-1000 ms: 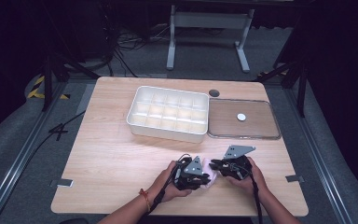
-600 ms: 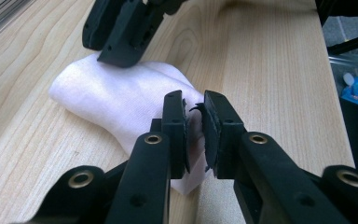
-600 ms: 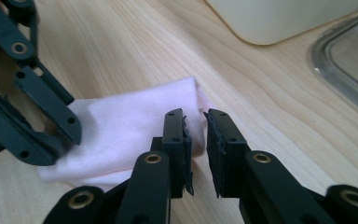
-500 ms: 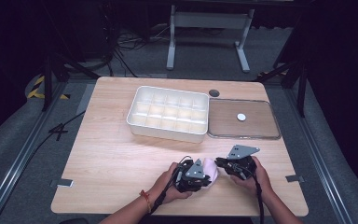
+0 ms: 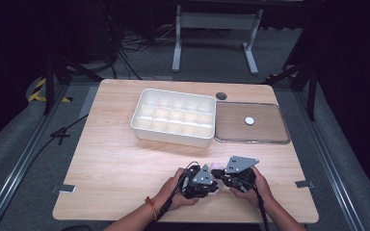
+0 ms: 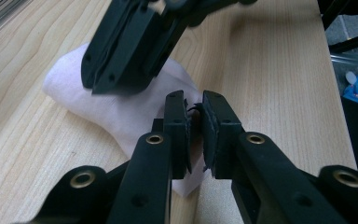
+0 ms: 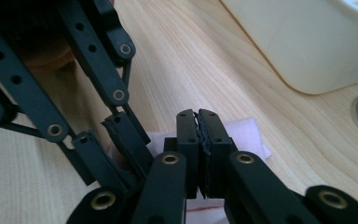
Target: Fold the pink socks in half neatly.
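The cloth (image 5: pixel 215 179) lies near the front edge of the table (image 5: pixel 111 163), a bit right of the middle, between the two hands. It is a small, soft, pale pink thing, folded over. It looks very light and floppy, so it will bend and sag when it is lifted. It will not break, and the pads should not slip on it.

The left gripper (image 6: pixel 194 112) has its jaws almost together, and a bit of something dark sits between them. They press down on the near end of the cloth (image 6: pixel 121 109). I think it pinches the cloth, but the bite itself is hard to see.

The right gripper (image 7: pixel 198 122) has its jaws pressed tight together over the cloth (image 7: pixel 249 133). I cannot tell if any cloth is caught in them.

A good place to hold is an edge or a corner, one for each gripper, so the cloth can be pulled flat or folded.

The white box (image 5: pixel 173 118) and the tray (image 5: pixel 279 120) sit well apart, toward the back edge.
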`<state>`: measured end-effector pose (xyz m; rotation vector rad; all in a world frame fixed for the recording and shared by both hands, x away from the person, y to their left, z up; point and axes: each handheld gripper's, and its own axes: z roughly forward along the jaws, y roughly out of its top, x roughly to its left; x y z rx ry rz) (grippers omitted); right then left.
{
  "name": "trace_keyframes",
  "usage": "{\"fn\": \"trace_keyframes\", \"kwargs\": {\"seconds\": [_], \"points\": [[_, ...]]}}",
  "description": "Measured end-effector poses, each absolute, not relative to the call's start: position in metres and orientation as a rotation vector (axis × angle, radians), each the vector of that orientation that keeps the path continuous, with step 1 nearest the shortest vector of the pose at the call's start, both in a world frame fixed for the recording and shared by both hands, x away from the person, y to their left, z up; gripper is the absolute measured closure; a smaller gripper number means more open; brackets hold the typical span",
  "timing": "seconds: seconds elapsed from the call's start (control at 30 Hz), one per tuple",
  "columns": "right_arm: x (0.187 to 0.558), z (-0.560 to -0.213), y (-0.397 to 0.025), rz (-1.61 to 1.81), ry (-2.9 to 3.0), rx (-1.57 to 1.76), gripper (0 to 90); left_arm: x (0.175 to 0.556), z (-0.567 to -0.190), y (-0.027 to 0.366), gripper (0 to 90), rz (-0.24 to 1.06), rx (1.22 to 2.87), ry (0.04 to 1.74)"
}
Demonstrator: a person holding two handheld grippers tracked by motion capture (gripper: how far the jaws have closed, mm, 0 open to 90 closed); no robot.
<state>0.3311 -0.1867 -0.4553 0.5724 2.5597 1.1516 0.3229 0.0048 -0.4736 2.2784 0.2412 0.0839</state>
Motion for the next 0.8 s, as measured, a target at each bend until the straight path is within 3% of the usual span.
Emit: {"fn": "trace_keyframes", "kwargs": {"seconds": [0.8], "points": [[0.346, -0.466, -0.207, 1.058, 2.532, 0.715, 89.5, 0.321, -0.474, 0.003, 82.4, 0.099, 2.284, 0.243]]}}
